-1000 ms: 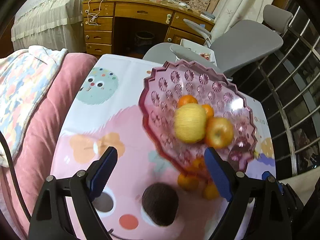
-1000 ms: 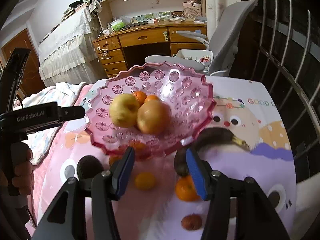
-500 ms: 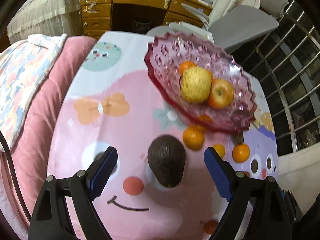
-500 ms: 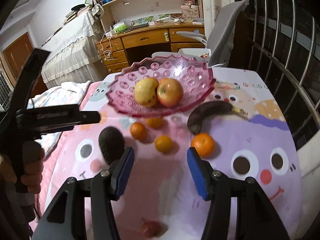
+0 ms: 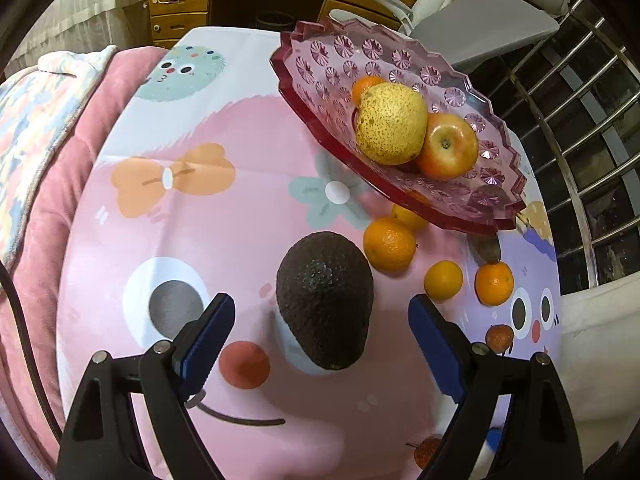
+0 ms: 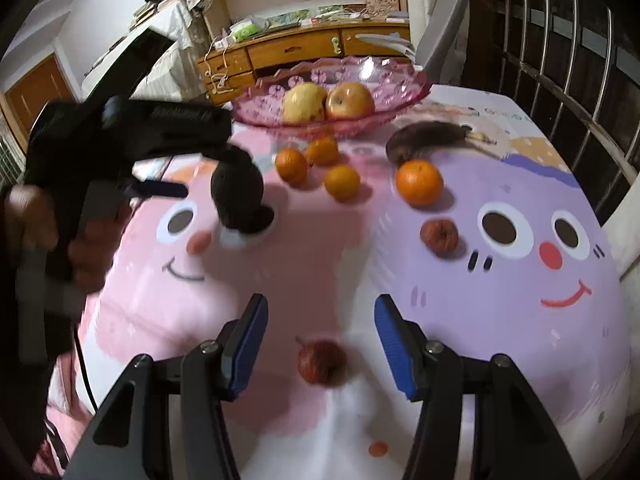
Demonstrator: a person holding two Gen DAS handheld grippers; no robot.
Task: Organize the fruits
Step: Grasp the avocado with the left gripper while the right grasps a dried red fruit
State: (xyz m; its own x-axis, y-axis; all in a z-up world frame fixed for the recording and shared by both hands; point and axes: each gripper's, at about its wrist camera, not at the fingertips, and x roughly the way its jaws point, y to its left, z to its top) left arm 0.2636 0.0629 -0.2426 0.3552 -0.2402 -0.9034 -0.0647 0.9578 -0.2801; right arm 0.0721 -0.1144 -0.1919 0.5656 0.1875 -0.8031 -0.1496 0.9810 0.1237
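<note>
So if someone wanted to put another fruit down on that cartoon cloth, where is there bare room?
The pink stretch left of the avocado, around the orange bow print, is bare. So is the purple face right of the small red fruit. It is crowded below the pink bowl, where the oranges and the banana lie.

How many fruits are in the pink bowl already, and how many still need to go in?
Done: the pink bowl holds a pear, an apple and at least one orange. In hand: nothing yet; the left tongs are open around the avocado. The right tongs are open too. Left: four oranges, a dark banana and two small reddish fruits, all on the table.
</note>
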